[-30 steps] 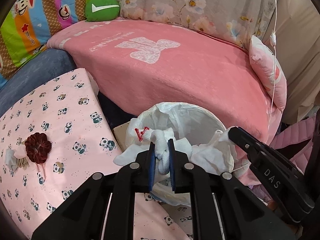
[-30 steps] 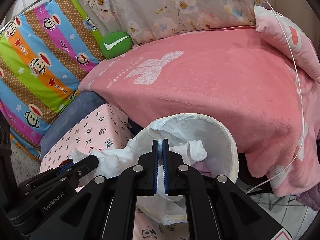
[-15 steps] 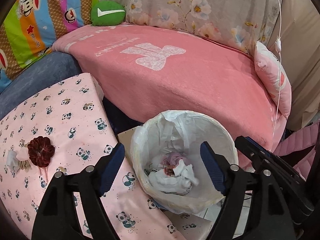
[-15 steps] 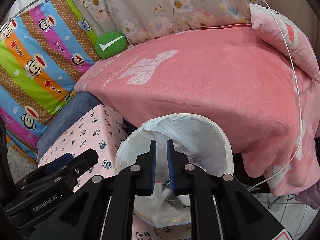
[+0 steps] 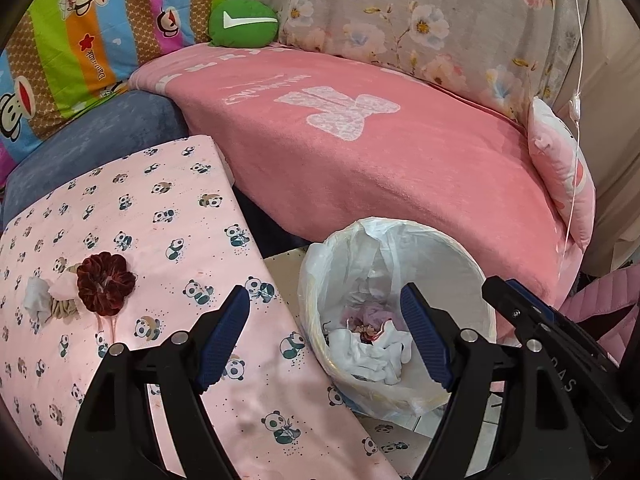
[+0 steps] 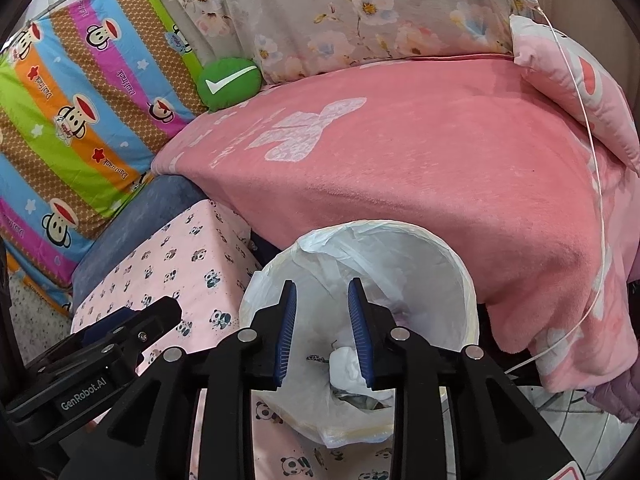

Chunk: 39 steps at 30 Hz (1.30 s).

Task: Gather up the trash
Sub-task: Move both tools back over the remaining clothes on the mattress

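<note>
Now the white tissue trash [image 5: 370, 354] sits down inside the lined bin [image 5: 474, 276], my left gripper [image 5: 326, 334] wide open and my right gripper [image 6: 322, 330] partly open above it, both empty, and I might bump the bin's thin rim and tip it.

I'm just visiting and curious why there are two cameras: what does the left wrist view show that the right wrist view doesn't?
Only the left view shows the dark red scrunchie and crumpled tissue on the panda cloth. Only the right view shows tiled floor beside the bin. Both show the lined bin with white trash inside, the pink blanket, and open fingers.
</note>
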Each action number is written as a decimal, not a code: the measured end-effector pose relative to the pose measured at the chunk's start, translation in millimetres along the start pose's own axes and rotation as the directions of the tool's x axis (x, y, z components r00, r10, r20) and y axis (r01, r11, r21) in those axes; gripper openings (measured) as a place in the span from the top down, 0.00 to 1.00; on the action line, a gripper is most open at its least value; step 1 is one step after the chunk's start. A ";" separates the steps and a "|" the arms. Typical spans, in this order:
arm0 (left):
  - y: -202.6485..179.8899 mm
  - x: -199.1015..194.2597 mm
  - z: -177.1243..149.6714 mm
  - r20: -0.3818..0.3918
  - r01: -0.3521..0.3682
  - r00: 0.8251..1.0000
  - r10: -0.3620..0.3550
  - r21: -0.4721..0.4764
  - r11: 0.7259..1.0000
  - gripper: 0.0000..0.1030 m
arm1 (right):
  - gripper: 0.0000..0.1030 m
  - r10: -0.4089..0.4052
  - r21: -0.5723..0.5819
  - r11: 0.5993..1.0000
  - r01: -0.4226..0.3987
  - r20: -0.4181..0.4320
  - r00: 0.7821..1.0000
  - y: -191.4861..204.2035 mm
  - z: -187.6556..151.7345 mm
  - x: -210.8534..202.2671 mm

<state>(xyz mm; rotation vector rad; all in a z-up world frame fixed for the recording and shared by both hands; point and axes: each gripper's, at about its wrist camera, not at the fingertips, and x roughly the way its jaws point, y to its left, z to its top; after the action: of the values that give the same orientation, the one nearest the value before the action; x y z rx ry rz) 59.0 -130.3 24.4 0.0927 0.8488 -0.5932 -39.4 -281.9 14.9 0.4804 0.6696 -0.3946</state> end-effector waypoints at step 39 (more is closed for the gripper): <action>179.5 -36.3 -48.6 -0.018 -0.153 0.988 0.155 -0.321 0.935 0.28 | 0.71 0.104 -0.277 0.950 -0.146 -0.161 0.981 173.0 -66.0 32.5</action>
<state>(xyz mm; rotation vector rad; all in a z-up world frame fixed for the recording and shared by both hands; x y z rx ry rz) 102.2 51.1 -9.0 -0.1394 0.9118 -0.3016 36.6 -110.7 -1.1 0.2728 0.8182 -0.1377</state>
